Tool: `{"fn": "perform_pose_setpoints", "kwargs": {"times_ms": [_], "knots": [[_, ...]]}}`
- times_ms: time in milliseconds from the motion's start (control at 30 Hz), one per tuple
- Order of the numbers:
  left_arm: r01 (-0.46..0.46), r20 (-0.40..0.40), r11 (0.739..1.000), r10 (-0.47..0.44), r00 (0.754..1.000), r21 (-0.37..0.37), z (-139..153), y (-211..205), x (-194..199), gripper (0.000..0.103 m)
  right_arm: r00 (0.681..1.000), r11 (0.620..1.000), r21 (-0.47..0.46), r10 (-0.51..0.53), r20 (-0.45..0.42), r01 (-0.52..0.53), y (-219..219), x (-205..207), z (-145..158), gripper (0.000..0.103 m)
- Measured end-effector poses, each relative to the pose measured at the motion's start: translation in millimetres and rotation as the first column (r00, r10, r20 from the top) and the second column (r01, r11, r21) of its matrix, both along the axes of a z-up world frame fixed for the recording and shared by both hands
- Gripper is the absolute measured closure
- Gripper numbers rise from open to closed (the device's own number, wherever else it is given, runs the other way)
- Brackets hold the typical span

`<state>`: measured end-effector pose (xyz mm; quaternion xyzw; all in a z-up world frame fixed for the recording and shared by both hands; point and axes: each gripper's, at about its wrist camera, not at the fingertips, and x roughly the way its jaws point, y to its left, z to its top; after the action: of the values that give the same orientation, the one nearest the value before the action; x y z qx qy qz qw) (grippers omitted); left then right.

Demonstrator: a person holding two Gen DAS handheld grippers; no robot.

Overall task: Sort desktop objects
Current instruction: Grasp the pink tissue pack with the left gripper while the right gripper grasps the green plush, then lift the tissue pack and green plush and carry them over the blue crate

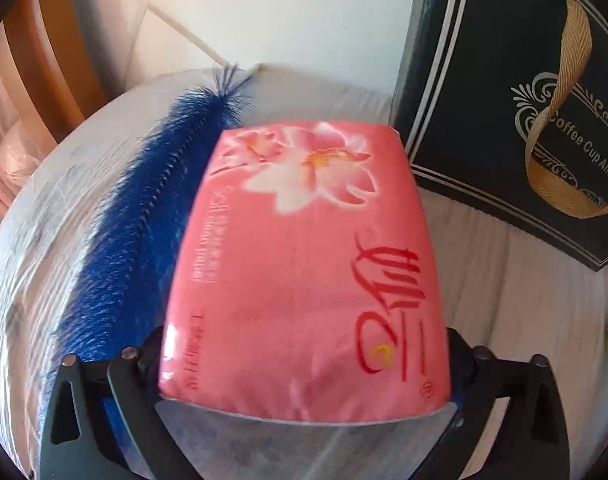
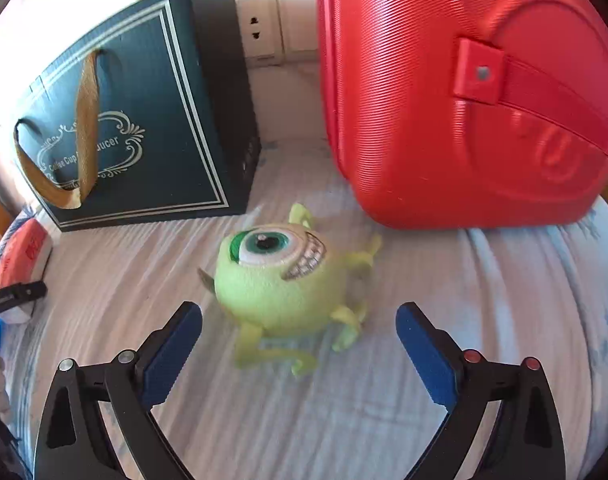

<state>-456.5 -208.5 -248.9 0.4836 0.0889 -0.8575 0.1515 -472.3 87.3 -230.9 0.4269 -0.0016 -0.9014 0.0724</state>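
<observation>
Pink flowered plastic tissue pack (image 1: 304,264) clamped in left claw (image 1: 304,376), beside the dark green gift box (image 1: 504,100).
Right claw (image 2: 300,344) spread wide, its blue pads flanking the green one-eyed plush toy (image 2: 272,276) before that box.

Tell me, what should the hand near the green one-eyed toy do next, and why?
Probably ease forward a little, then close. The right gripper is open with nothing in it, and the green toy lies on the cloth just beyond its blue pads, not yet between them. The left gripper already holds the pink tissue pack.
</observation>
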Motion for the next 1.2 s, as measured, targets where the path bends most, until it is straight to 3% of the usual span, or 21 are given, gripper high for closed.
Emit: {"fn": "perform_pose_setpoints", "kwargs": {"times_ms": [33,67,100,367,500,633,700,767,1033,1067,1100,1133,1200], "knots": [[0.009,-0.014,1.0,-0.009,1.0,0.002,2,0,4,0.012,1.0,1.0,0.011,-0.001,-0.005,0.001,-2,-3,-1,0.013],[0.012,-0.013,1.0,-0.012,1.0,-0.001,2,0,8,0.012,1.0,1.0,0.021,0.0,-0.007,0.001,-5,-6,-3,0.033],[0.021,-0.016,1.0,-0.021,1.0,0.0,3,0,12,0.012,1.0,1.0,0.019,0.009,0.005,-0.009,-7,-7,-5,0.044],[0.086,-0.037,0.996,-0.087,0.996,-0.012,18,19,61,0.013,0.999,0.998,0.031,0.048,-0.02,-0.048,-15,7,4,0.052],[0.122,-0.062,0.992,-0.124,0.99,-0.032,38,46,90,0.013,0.997,0.997,0.024,0.074,-0.039,-0.073,-19,24,18,0.067],[0.143,-0.059,0.99,-0.143,0.988,-0.009,46,56,110,0.013,0.995,0.995,-0.001,0.103,-0.004,-0.103,-22,40,26,0.064],[0.15,-0.057,0.989,-0.151,0.987,-0.013,48,54,113,0.013,0.996,0.996,-0.025,0.084,0.014,-0.083,-15,49,30,0.036],[0.147,-0.049,0.989,-0.148,0.988,-0.013,51,65,107,0.013,0.997,0.997,-0.016,0.076,0.01,-0.075,-17,49,27,0.018],[0.18,-0.032,0.984,-0.18,0.983,0.005,19,66,85,0.013,0.993,0.995,-0.014,0.103,0.057,-0.102,-13,43,6,0.018],[0.186,-0.03,0.982,-0.186,0.982,0.001,16,69,84,0.013,0.992,0.993,-0.024,0.114,0.054,-0.113,-16,40,1,0.022],[0.191,-0.028,0.982,-0.191,0.981,0.002,14,70,83,0.013,0.992,0.992,-0.019,0.123,0.041,-0.122,-19,38,-2,0.04],[0.194,-0.026,0.981,-0.194,0.981,0.007,13,72,83,0.013,0.989,0.99,-0.009,0.142,0.027,-0.142,-25,36,-4,0.048],[0.199,-0.023,0.98,-0.199,0.98,0.013,13,73,86,0.013,0.987,0.986,0.036,0.162,0.011,-0.162,-35,34,-4,0.049]]}}
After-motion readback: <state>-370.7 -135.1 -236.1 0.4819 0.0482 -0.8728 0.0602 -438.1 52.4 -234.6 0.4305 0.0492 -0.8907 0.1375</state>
